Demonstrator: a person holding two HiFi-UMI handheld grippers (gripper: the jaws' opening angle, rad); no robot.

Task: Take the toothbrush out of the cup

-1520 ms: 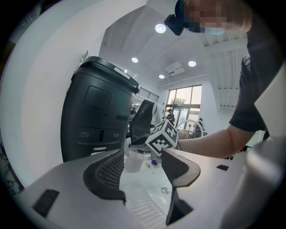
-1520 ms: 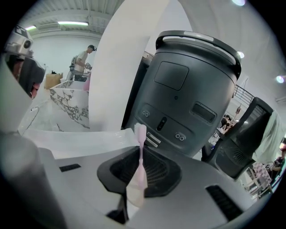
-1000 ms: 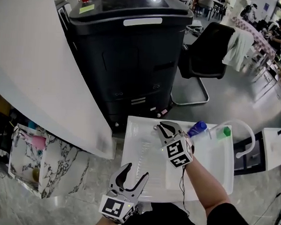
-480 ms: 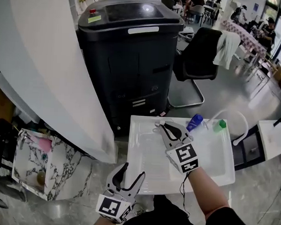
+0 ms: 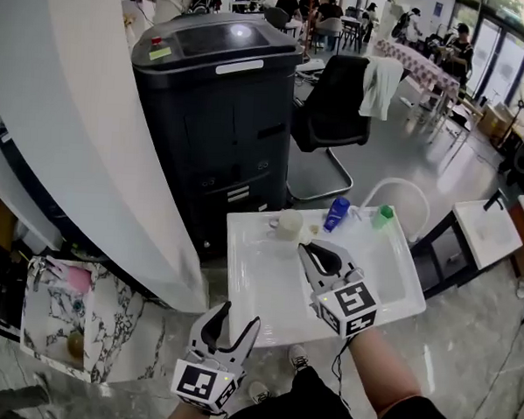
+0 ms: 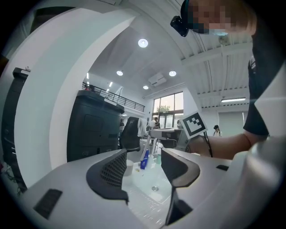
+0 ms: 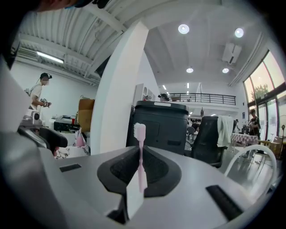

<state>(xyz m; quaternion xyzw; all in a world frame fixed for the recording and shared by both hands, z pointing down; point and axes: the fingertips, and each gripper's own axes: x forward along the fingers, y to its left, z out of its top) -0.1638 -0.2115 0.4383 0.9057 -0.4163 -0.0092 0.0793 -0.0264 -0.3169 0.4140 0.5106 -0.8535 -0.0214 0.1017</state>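
Sink (image 5: pixel 260 287) is carrying cup (image 5: pixel 287 224) at far rim | your right claw (image 5: pixel 309 247) is pinching toothbrush (image 7: pixel 141 154) upright, clear of cup ahead | your left claw (image 5: pixel 237 316) is hanging open, empty.

Cup (image 5: pixel 287 224), bottle (image 5: pixel 337 213) and second bottle (image 5: pixel 382 217) are ranged left to right along the far edge of the basin (image 5: pixel 258 283) — cabinet (image 5: pixel 214 114) is set behind it, chair (image 5: pixel 333 112) to the cabinet's right. Toothbrush (image 7: pixel 141 159) is clamped in the right gripper (image 5: pixel 317 246), over the basin.
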